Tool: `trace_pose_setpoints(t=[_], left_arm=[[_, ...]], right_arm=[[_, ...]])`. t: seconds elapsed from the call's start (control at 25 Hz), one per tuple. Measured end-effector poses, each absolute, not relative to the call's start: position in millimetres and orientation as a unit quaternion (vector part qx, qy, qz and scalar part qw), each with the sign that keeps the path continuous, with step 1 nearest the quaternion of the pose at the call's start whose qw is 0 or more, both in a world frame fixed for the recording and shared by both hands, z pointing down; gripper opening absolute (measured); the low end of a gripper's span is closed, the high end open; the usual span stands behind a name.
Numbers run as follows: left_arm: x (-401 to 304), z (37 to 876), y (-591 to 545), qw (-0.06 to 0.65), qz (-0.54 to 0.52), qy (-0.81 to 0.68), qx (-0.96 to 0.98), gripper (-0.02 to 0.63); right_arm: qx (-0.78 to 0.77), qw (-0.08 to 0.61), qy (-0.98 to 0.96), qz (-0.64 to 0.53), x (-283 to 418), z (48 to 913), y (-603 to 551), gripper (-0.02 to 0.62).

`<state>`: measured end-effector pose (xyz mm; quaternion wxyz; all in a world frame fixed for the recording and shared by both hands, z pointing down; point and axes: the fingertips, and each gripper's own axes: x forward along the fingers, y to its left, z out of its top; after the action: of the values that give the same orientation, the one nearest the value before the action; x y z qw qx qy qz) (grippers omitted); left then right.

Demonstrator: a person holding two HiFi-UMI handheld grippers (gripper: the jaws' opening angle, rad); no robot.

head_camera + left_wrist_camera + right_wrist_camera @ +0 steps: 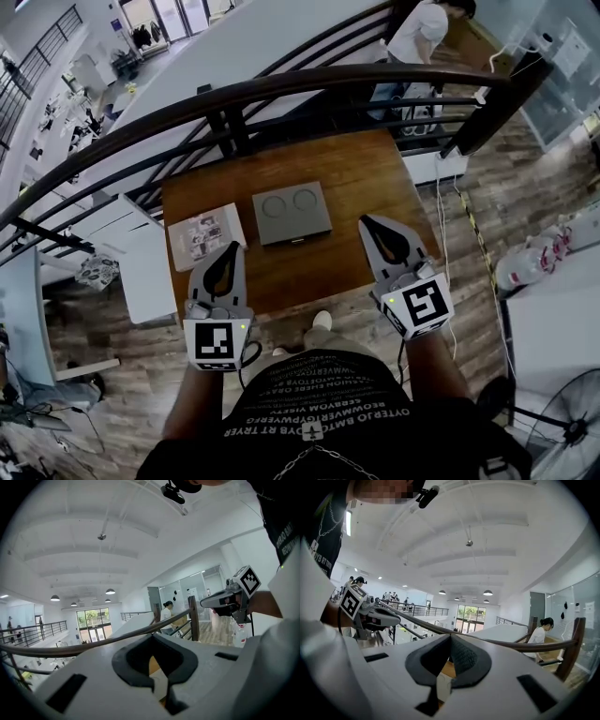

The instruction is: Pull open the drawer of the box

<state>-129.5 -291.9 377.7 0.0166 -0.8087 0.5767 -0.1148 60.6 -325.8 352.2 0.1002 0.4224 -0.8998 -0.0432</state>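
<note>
A flat grey box (292, 214) with two round recesses on its lid lies in the middle of the wooden table (375, 178); its drawer front faces me and looks closed. My left gripper (233, 245) hovers over the table's near left part, short of the box, jaws together and empty. To the right of the box, my right gripper (365, 221) is level with its front corner, also shut with nothing in it. In the left gripper view the jaws (152, 635) meet at their tip. The right gripper view shows its jaws (450, 636) closed too. Neither gripper view shows the box.
A printed leaflet (206, 234) lies on the table left of the box. A dark curved railing (281, 94) runs behind the table, with a person (427, 28) beyond it. White furniture (141, 272) stands at the left, bottles (534, 262) and a fan (572, 422) at the right.
</note>
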Motion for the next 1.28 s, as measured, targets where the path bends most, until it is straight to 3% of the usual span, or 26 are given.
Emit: trace_pose_setpoints(t=[0.72, 1.28], left_arm=[[-84, 366, -341, 0.022, -0.113, 0.612, -0.783, 0.005], [-98, 390, -322, 0.001, -0.135, 0.641, -0.756, 0.005]], right_arm=[[0.403, 0.109, -0.909, -0.018, 120, 387, -391, -0.005], [0.357, 0.167, -0.918, 0.036, 97, 478, -394, -0.005]])
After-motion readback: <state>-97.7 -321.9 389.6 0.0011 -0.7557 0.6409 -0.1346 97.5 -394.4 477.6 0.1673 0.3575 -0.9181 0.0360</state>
